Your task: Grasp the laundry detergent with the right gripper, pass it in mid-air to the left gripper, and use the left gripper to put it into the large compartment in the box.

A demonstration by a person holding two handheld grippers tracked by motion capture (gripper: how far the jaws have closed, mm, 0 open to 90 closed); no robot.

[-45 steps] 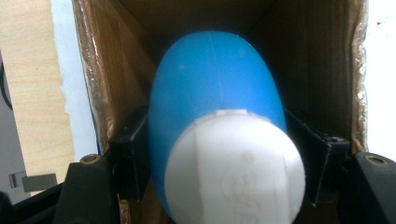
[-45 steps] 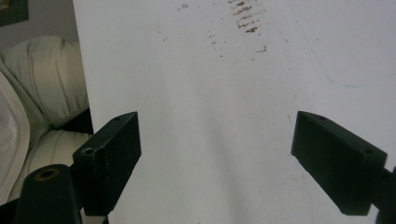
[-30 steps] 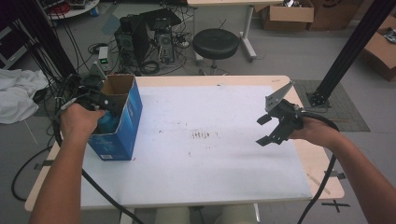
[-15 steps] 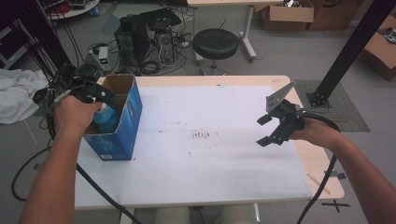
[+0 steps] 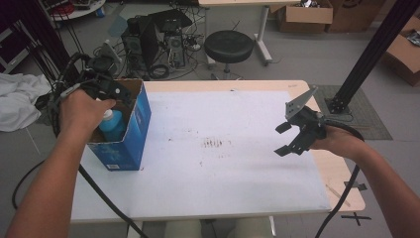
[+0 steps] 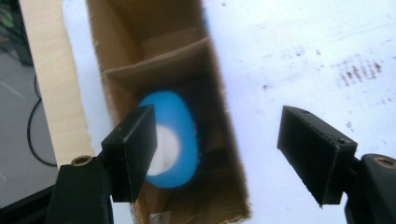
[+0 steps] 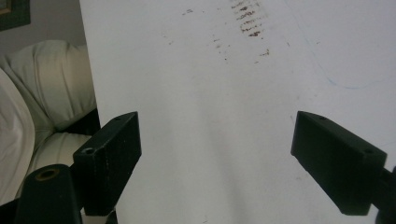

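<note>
Two grippers show in the high view. The left gripper (image 5: 106,87) hangs over the open top of a blue cardboard box (image 5: 131,134) that stands at the left edge of the white surface (image 5: 223,178). A blue bottle with a white cap (image 5: 111,124) stands upright inside the box, just below the left hand (image 5: 81,111). The right gripper (image 5: 287,136) is held above the right side of the surface, well apart from the box, fingers spread wide with nothing between them.

From the left gripper view, the fingers (image 6: 133,144) stand wide open above the box (image 6: 163,60); the bottle (image 6: 170,140) sits below them in a compartment, blurred, partly behind the left-hand finger.

From the right gripper view, the fingers (image 7: 112,154) gape wide over the bare white surface (image 7: 210,116), which carries small brown marks (image 7: 250,21).
</note>
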